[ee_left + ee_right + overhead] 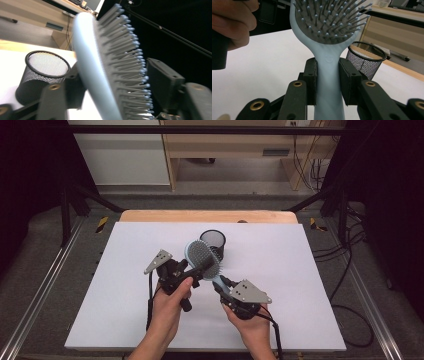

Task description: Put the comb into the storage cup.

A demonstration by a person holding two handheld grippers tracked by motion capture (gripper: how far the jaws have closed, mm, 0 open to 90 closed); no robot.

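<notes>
right claw [327, 82] is clamped on the pale blue handle of the hairbrush [202, 259] — in the right gripper view both black pads press flat against the handle just below the brush head, and the bristles face the camera. left claw [110, 82] stands around the brush head: in the left gripper view one jaw sits against the smooth blue back, while the other is just off the bristle tips at 3 o'clock, so the jaws are partly apart and not pressing on the head that i can see

in the high view the hairbrush is held above the white worktop [115, 285] near its middle, head tilted toward 11 o'clock and handle running toward 5 o'clock into the right claw. the left claw comes at the head from 8 o'clock, a hand [167, 307] wrapped round its grip. the black mesh cup [214, 242] stands upright on the worktop just beyond the brush head, at about 1 o'clock from it — whether the two touch i cannot tell
</notes>
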